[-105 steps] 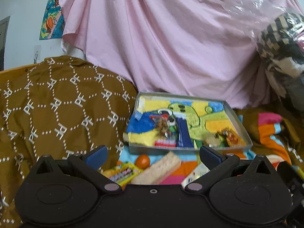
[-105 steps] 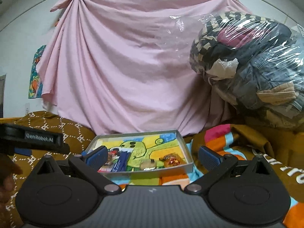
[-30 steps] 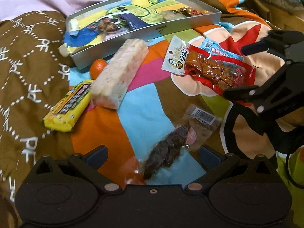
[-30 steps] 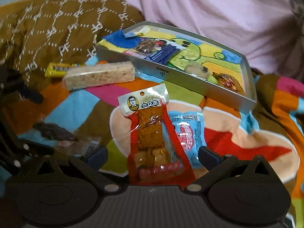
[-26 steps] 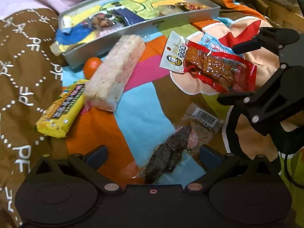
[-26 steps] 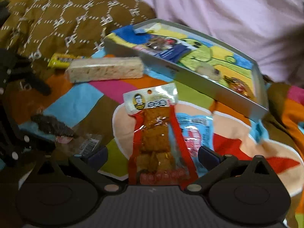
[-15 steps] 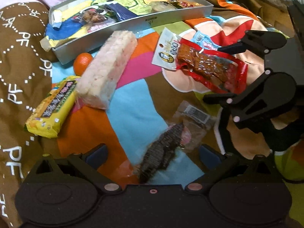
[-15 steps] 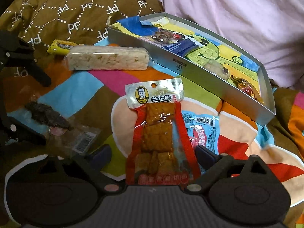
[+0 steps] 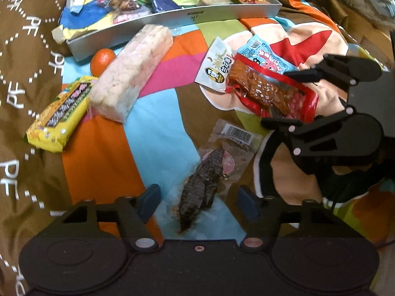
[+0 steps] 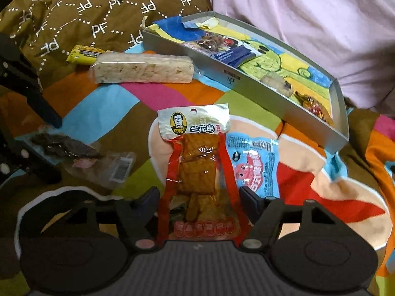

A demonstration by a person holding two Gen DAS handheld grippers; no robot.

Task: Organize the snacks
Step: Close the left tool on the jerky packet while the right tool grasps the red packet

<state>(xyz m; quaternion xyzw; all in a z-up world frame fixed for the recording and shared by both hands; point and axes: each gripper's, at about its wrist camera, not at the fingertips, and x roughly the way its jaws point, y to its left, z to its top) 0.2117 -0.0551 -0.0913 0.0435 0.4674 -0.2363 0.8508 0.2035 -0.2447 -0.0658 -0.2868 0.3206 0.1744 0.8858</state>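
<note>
The step in hand is judged to be a double pick-up, one packet per tool, for transfer to the grey tray (image 10: 284, 108); each squeeze is best finished on the food inside the film, not on the loose film edge, and each lift is best kept low so that neighbouring packets are not dragged.

The left tool (image 9: 198, 197) is closing; the dark dried snack in clear wrap (image 9: 200, 185) lies between its fingers, which are not yet pressed on it.

The right tool (image 10: 198, 197) is closing too; the lower part of the red tofu packet (image 10: 200, 172) lies between its fingers, contact not yet seen; the blue packet (image 10: 254, 162) lies partly under it.

Both packets lie on the patchwork bedcover (image 9: 106, 153), on the side of it nearest the tools; the tray lies at its far side.
</note>
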